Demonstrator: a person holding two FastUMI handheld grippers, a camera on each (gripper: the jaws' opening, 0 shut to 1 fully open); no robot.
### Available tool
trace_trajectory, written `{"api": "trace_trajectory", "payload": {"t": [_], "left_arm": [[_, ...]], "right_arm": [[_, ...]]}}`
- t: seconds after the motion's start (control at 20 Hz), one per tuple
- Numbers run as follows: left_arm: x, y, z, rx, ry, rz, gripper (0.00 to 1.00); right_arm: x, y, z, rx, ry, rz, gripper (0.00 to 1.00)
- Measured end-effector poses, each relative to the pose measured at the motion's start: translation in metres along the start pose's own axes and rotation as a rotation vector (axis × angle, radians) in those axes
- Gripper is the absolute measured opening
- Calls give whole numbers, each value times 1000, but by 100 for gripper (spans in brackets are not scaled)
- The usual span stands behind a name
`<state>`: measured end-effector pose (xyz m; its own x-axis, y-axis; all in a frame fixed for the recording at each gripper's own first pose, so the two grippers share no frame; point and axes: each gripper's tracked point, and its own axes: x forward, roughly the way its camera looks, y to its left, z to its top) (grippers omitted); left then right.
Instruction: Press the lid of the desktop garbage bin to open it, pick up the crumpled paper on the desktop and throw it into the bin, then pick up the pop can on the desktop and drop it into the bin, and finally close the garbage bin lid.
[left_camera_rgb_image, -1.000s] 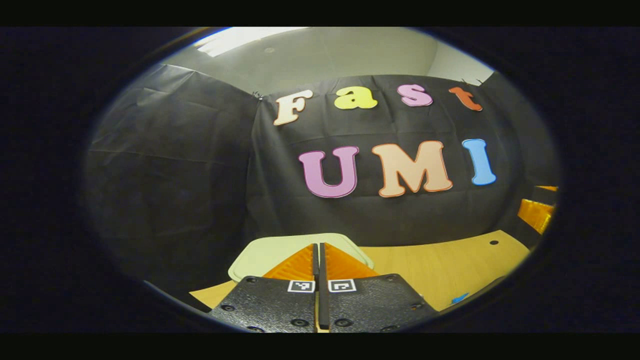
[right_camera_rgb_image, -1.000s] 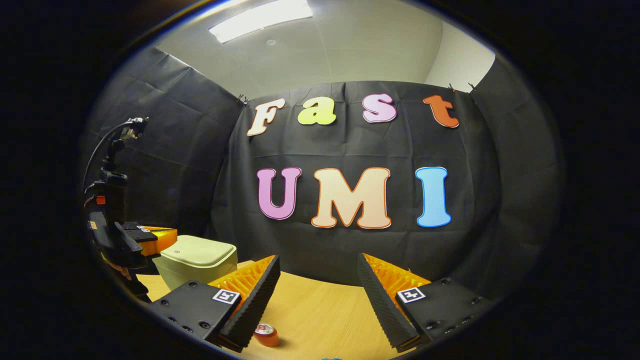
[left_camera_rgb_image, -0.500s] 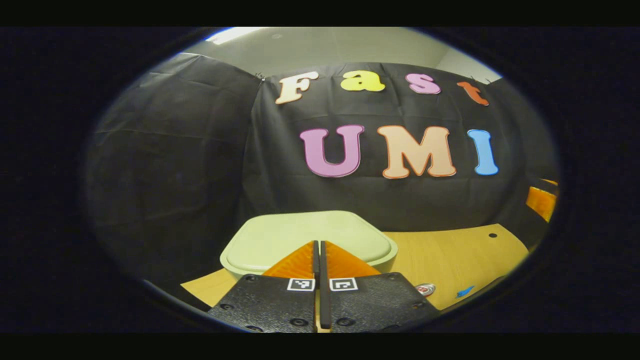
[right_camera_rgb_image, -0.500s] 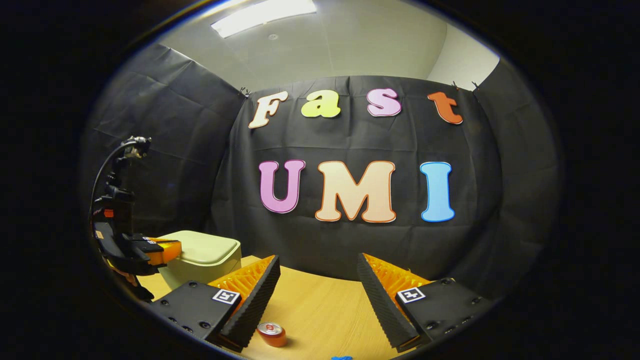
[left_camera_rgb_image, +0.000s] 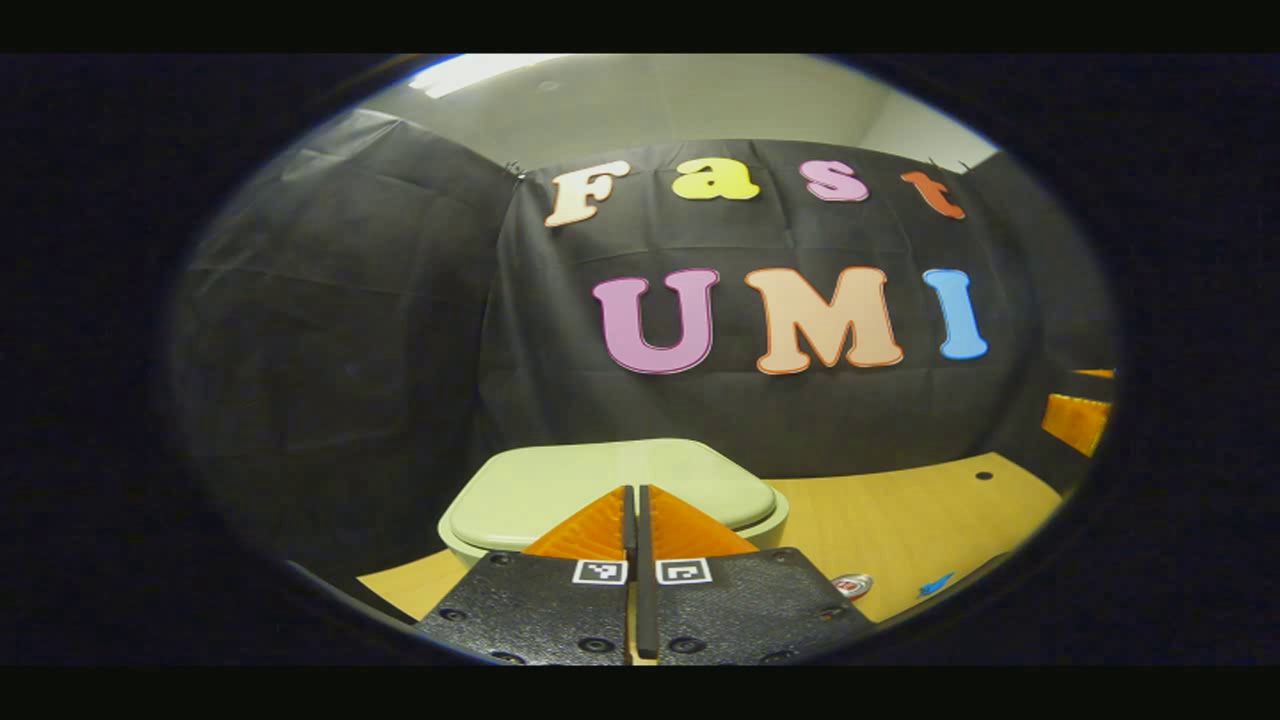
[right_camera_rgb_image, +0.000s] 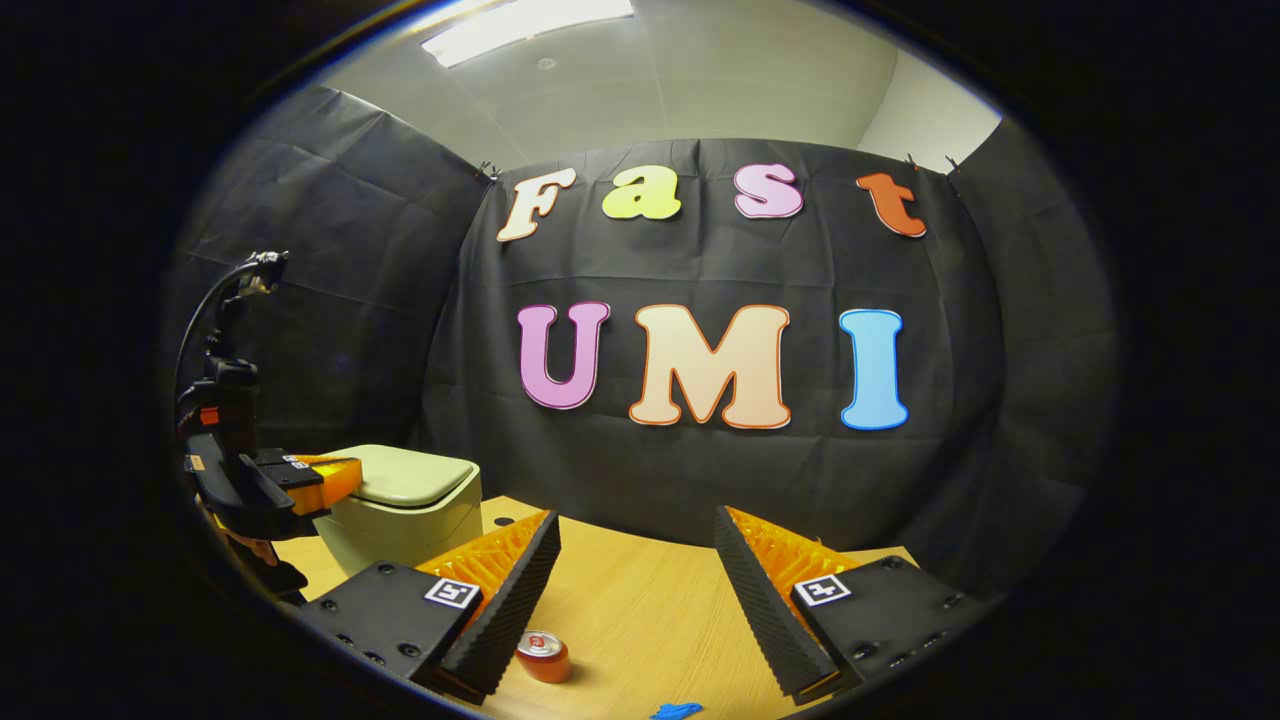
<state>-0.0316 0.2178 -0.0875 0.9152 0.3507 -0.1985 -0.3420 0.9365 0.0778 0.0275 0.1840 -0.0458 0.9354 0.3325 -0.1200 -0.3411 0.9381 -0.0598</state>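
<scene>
A pale green desktop bin (right_camera_rgb_image: 410, 510) stands at the table's left with its lid (left_camera_rgb_image: 610, 480) down. My left gripper (left_camera_rgb_image: 636, 492) is shut with nothing in it, its tips over the near part of the lid. In the right gripper view the left gripper (right_camera_rgb_image: 342, 472) meets the lid's left edge, with a hand under it. My right gripper (right_camera_rgb_image: 635, 535) hangs open over the table, nothing between its fingers. A red pop can (right_camera_rgb_image: 543, 656) lies on its side below the right gripper's left finger, and the can (left_camera_rgb_image: 852, 585) also lies right of the bin. A small blue scrap (right_camera_rgb_image: 677, 711), perhaps the paper, lies nearer.
The wooden table (right_camera_rgb_image: 650, 610) runs back to the black cloth wall. It has a small hole (left_camera_rgb_image: 984, 476) near its far right edge. In the left gripper view the blue scrap (left_camera_rgb_image: 935, 583) lies right of the can, and a finger of the right gripper (left_camera_rgb_image: 1075, 422) shows at far right.
The left gripper came down from above the bin to the lid and stayed shut. The lid is still down. The right gripper tilted slightly downward and stayed open.
</scene>
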Motion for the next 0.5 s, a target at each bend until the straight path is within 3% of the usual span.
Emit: {"api": "trace_trajectory", "payload": {"t": [0.5], "left_arm": [[-21,-10,64,-12,-171,-25,0]], "right_arm": [[-6,-21,-45,9,85,7,98]]}}
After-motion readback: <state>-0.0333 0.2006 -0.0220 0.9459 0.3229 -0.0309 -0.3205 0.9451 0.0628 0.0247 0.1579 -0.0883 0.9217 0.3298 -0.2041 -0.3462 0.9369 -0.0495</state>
